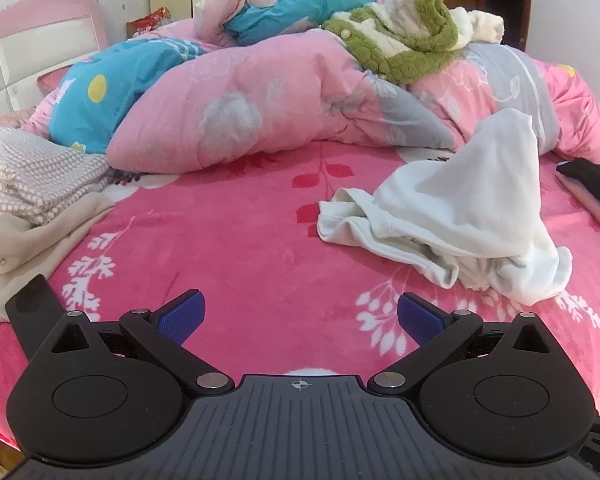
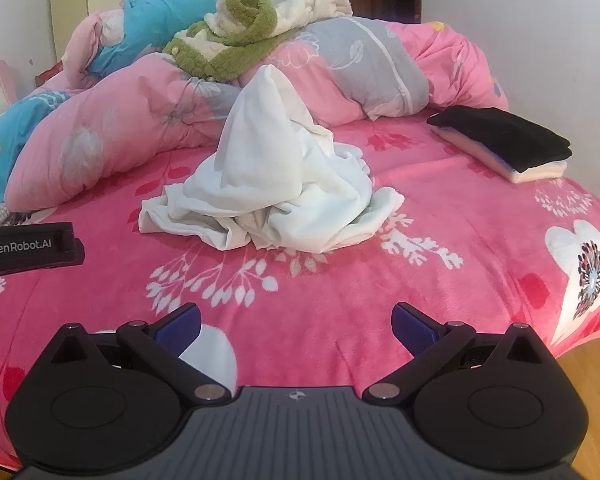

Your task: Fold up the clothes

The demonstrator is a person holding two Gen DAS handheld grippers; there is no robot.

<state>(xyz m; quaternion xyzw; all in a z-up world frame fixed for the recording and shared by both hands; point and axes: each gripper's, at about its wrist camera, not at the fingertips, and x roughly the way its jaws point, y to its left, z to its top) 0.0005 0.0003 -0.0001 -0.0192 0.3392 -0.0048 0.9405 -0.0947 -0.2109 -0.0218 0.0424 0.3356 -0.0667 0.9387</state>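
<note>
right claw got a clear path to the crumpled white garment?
Probably yes. The right claw is open and empty, with only bare pink bedspread between it and the white garment ahead; nothing lies across the way.

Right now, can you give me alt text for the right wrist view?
A crumpled white garment lies heaped mid-bed on a pink floral blanket, ahead of the open, empty right gripper. A bunched pink quilt with a green fleece top lies behind; folded clothes, black on top, sit at right.
</note>
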